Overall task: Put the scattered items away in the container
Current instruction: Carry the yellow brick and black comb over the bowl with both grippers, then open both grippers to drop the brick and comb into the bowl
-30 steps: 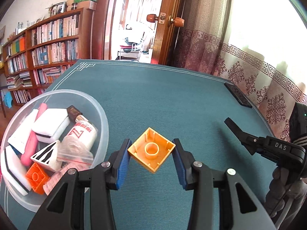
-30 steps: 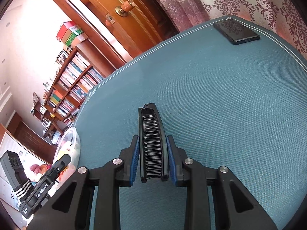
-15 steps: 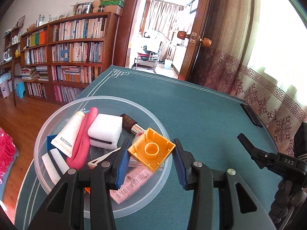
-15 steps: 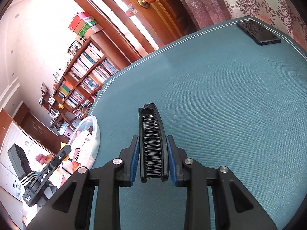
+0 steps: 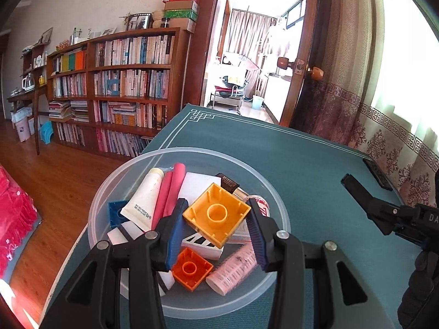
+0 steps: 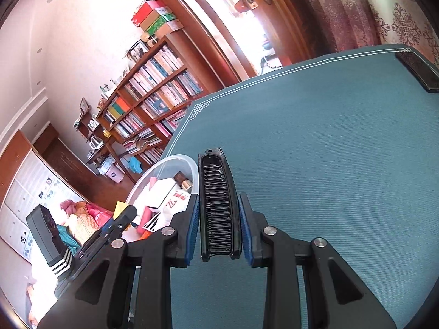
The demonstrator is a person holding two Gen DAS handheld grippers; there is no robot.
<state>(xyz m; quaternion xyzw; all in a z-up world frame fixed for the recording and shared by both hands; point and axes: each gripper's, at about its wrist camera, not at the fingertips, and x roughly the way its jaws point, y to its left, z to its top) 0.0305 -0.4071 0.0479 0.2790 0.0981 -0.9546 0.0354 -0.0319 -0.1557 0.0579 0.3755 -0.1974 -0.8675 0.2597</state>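
Left gripper (image 5: 216, 220): blue-padded fingers closed onto the two sides of a yellow building block (image 5: 216, 214), hollow underside facing the camera, carried tilted above the contents of the container.

Container (image 5: 263, 186): round, translucent plastic bowl standing near the corner of the surface (image 5: 301, 170) (teal cloth with a white line border). Contents, as far as they can be told apart:
- orange building block (image 5: 192, 268), underside up, just below the held yellow one;
- pink roller-like item (image 5: 233, 266), lying beside the orange block;
- white tube (image 5: 145, 194) with printed text;
- pink bar (image 5: 170, 189), lying alongside the tube;
- white sponge-like block (image 5: 197, 183);
- blue block (image 5: 116, 212), partly under the tube;
- dark-capped tube (image 5: 229, 183), mostly hidden behind the yellow block;
- black-and-white striped piece (image 5: 200, 240), partly covered.

Right gripper (image 6: 218, 227): fingers clamped on a black comb (image 6: 216, 203), held lengthwise with its teeth facing the camera, tip pointing away. It hangs over bare surface just beside the container's rim (in the left wrist view it appears well to the right of the bowl).

Elsewhere on the surface: a flat black device (image 6: 419, 71) at the far edge, near the patterned curtain (image 5: 384, 126). Beyond the surface: a wooden bookshelf (image 5: 123, 82) and an open door.
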